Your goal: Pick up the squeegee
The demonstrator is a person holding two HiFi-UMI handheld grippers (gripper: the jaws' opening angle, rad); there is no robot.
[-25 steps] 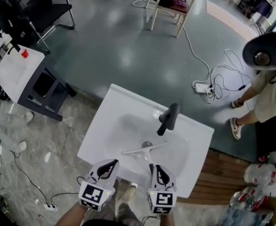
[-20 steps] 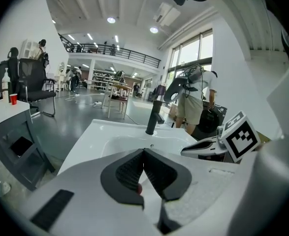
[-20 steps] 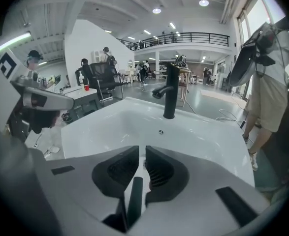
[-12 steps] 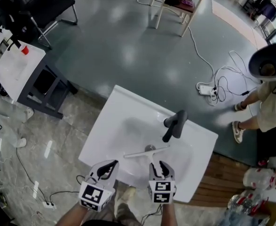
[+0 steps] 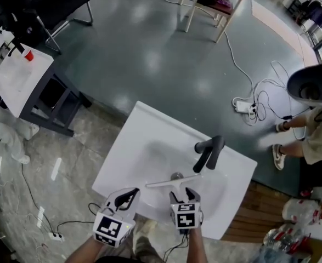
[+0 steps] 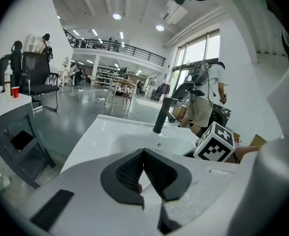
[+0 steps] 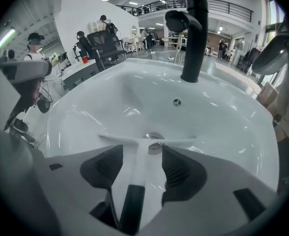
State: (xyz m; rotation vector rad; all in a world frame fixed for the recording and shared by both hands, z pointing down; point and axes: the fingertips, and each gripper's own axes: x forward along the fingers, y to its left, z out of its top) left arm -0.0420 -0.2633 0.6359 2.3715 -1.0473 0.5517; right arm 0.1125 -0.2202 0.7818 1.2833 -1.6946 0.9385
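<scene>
A white squeegee [image 5: 173, 182] lies in the basin of the white sink [image 5: 132, 126], its blade across the drain. Its handle runs toward me. My right gripper [image 5: 184, 194] points steeply down into the basin. Its jaws have just been opening and now stand wide. In the right gripper view the squeegee's handle [image 7: 132, 193], white then black, lies between the pads [image 7: 102, 171] with a gap on each side, so the right gripper [image 7: 142, 170] is open around it. My left gripper [image 5: 123, 198] hovers over the sink's near rim. The left gripper [image 6: 143, 156] is shut with nothing in it.
A black faucet [image 5: 209, 152] stands at the sink's far side. A white side table [image 5: 15, 78] with a red cup [image 5: 28, 55] sits at far left, near a black chair [image 5: 45, 7]. A power strip and cables [image 5: 243, 106] lie on the floor; a person [image 5: 314, 119] stands at right.
My right gripper has sunk into the basin, tipped further down, and its jaws have gone from shut to wide around the squeegee's handle. The left gripper has barely shifted.
</scene>
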